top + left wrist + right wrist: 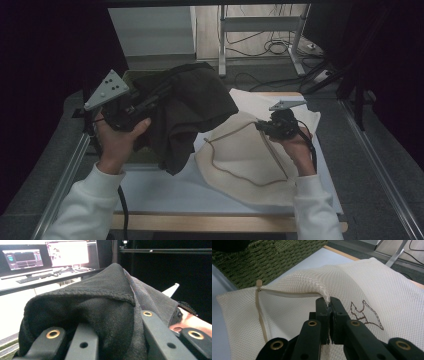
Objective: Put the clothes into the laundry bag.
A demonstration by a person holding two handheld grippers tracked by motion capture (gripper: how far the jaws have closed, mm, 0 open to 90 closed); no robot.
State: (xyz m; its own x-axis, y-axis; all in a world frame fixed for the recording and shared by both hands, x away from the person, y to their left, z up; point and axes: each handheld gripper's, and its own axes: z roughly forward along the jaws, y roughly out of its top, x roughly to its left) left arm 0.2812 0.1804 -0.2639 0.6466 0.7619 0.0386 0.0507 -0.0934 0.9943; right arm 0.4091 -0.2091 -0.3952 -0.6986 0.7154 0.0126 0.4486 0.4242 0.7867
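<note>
My left tongs (150,100) are pinching the dark garment (190,110), which hangs bunched up off the table, draped over their tips and down toward the mesh bag (245,160). My right tongs (329,308) are pressed tight on a fold of that bag's top layer, lifting it right by the zipper (262,315). So the grabbing is done on both sides; what's left, I'd judge, is getting the garment through the opening and zipping up. None of it is inside yet.

Under my tongs is a pale table (165,187) with a wooden front edge, and a green mat (274,260) lies beyond the bag. Ahead of my left tongs, lit monitors (45,256) and a keyboard; dark curtains flank the table, cables trail on the floor behind.
</note>
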